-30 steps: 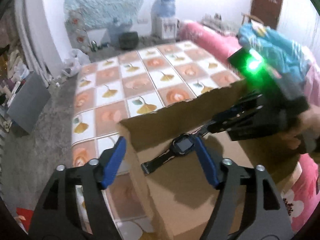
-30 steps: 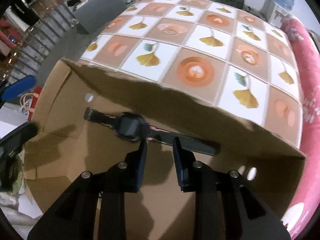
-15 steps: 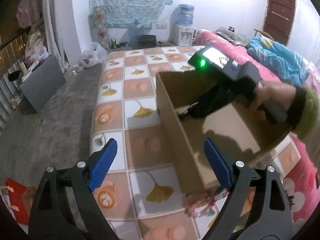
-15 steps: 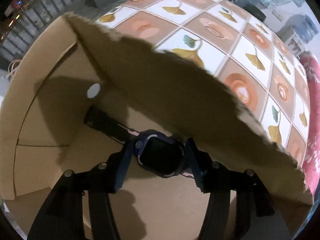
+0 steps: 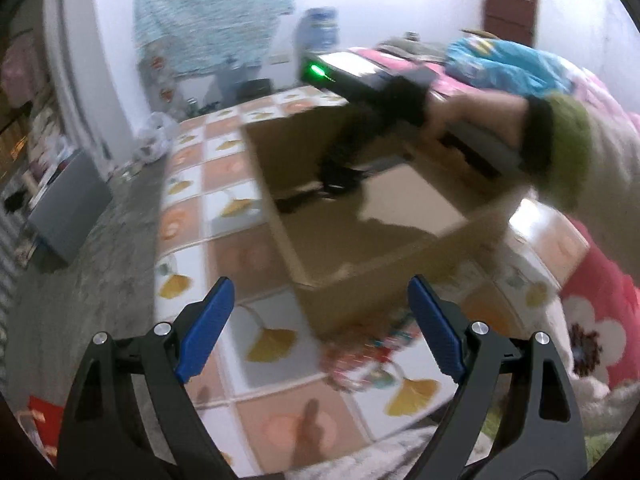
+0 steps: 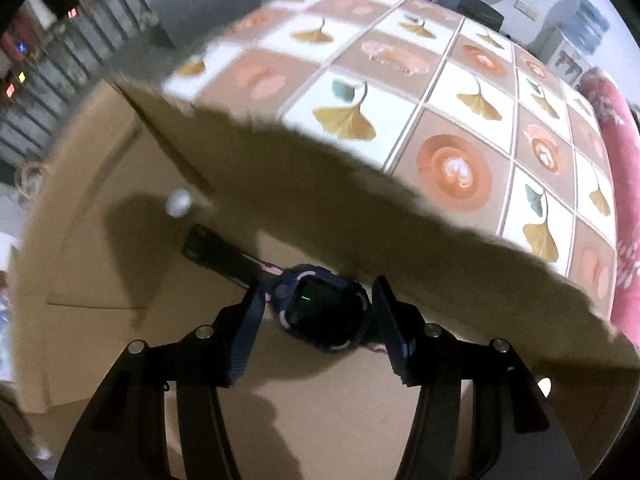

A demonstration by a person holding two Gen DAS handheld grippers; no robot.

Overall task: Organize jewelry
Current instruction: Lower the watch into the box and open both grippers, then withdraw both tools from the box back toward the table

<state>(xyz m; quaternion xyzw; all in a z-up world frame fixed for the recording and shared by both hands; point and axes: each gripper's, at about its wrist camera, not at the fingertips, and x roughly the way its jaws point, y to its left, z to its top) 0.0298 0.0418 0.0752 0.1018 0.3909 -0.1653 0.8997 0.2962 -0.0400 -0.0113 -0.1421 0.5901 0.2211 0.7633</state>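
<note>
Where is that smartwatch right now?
The smartwatch lies on the cardboard box floor beside its far wall, between the right hand-held gripper's open fingers in the right wrist view.

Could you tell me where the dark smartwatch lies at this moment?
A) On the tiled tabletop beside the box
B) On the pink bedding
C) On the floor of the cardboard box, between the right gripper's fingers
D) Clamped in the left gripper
C: in the right wrist view the smartwatch rests on the cardboard box floor, with the right gripper straddling it, pads apart from it.
</note>
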